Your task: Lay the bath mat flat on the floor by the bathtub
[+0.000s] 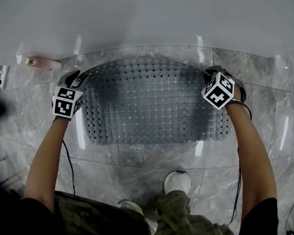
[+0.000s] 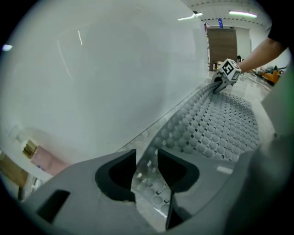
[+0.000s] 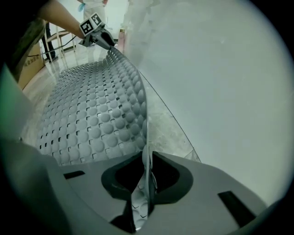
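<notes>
The grey perforated bath mat (image 1: 154, 102) lies on the marble floor along the white bathtub (image 1: 148, 19), with its far edge still lifted a little. At its far left corner my left gripper (image 1: 80, 78) has its jaws apart; in the left gripper view the mat corner (image 2: 151, 176) lies loose in the gap of that gripper (image 2: 147, 158), and neither pad presses on it. At the far right corner my right gripper (image 1: 214, 74) is shut on the mat; in the right gripper view the edge (image 3: 144, 137) stands upright, pinched in that gripper (image 3: 147, 160).
A pink bottle (image 1: 43, 63) lies at the foot of the tub, left of the mat. The person's shoes (image 1: 177, 182) stand on the marble floor (image 1: 147, 157) just behind the mat's near edge. Cables trail along both arms.
</notes>
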A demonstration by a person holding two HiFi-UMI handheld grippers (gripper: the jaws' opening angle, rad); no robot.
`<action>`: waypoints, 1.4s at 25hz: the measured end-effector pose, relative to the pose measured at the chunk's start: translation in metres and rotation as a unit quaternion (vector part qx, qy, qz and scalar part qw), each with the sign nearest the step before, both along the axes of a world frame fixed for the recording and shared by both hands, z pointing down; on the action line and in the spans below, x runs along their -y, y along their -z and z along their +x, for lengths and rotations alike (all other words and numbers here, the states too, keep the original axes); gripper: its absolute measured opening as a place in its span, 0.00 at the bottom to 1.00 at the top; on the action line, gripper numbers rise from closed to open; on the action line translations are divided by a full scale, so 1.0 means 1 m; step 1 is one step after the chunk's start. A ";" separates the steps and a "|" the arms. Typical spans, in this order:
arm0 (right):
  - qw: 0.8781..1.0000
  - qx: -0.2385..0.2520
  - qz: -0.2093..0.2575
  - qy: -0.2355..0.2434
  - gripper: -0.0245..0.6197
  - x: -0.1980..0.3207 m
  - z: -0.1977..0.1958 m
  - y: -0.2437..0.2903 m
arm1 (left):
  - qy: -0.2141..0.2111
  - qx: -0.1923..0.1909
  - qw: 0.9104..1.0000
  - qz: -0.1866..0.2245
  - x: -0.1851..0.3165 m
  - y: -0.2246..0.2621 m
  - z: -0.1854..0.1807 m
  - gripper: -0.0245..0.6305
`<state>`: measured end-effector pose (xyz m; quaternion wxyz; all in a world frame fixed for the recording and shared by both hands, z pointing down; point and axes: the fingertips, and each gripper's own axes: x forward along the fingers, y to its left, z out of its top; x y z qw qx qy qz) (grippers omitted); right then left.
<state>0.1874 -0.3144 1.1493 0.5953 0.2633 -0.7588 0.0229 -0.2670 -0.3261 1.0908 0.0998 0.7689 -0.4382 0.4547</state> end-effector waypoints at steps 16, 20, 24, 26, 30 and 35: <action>0.991 0.068 0.025 -0.113 0.29 0.020 0.052 0.026 | -0.039 -0.035 0.988 -0.146 -0.107 -0.058 -0.001 0.38; 0.975 0.129 0.030 -0.180 0.30 0.012 0.080 0.040 | -0.025 -0.056 0.984 -0.170 -0.119 -0.066 0.006 0.43; 0.957 0.163 0.024 -0.239 0.30 -0.022 0.120 0.042 | -0.008 -0.058 0.980 -0.189 -0.128 -0.075 0.009 0.47; 0.952 0.171 0.017 -0.254 0.30 -0.039 0.128 0.040 | 0.010 -0.067 0.979 -0.192 -0.129 -0.074 0.008 0.47; 0.943 0.188 -0.007 -0.275 0.30 -0.087 0.131 0.033 | 0.008 -0.064 0.975 -0.213 -0.144 -0.076 0.005 0.50; 0.920 0.225 -0.046 -0.317 0.33 -0.175 0.126 0.013 | -0.001 -0.058 0.973 -0.223 -0.170 -0.079 -0.005 0.51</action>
